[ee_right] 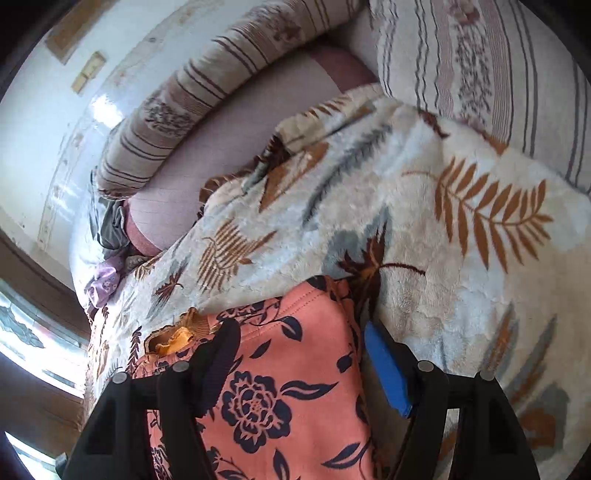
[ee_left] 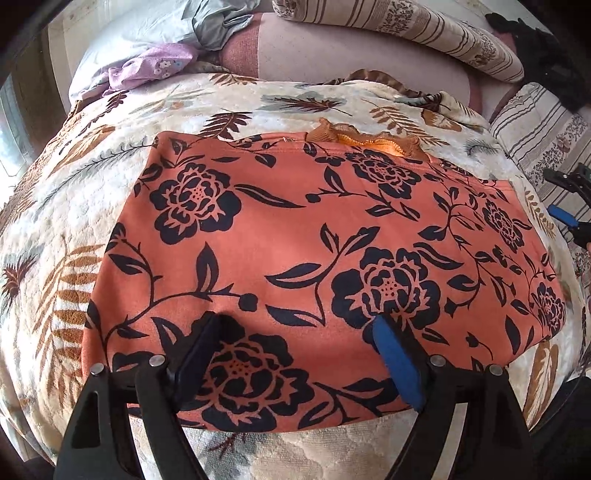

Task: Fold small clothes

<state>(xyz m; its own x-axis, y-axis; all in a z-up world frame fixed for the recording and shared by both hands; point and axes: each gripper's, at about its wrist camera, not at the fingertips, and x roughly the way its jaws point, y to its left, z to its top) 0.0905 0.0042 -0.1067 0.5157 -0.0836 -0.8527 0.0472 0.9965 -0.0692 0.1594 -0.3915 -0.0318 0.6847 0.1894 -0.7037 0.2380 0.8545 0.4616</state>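
Note:
An orange garment with black flower print lies flat and folded on a leaf-patterned blanket; an orange ruffled collar peeks out at its far edge. My left gripper is open, its fingers spread over the garment's near edge, holding nothing. My right gripper is open above the garment's far right corner, one finger over the cloth and the blue-padded finger over the blanket beside it. The right gripper also shows at the right edge of the left wrist view.
A purple flowered cloth and a grey garment lie at the bed's far left. Striped pillows line the back and right. A wall and a window stand to the left.

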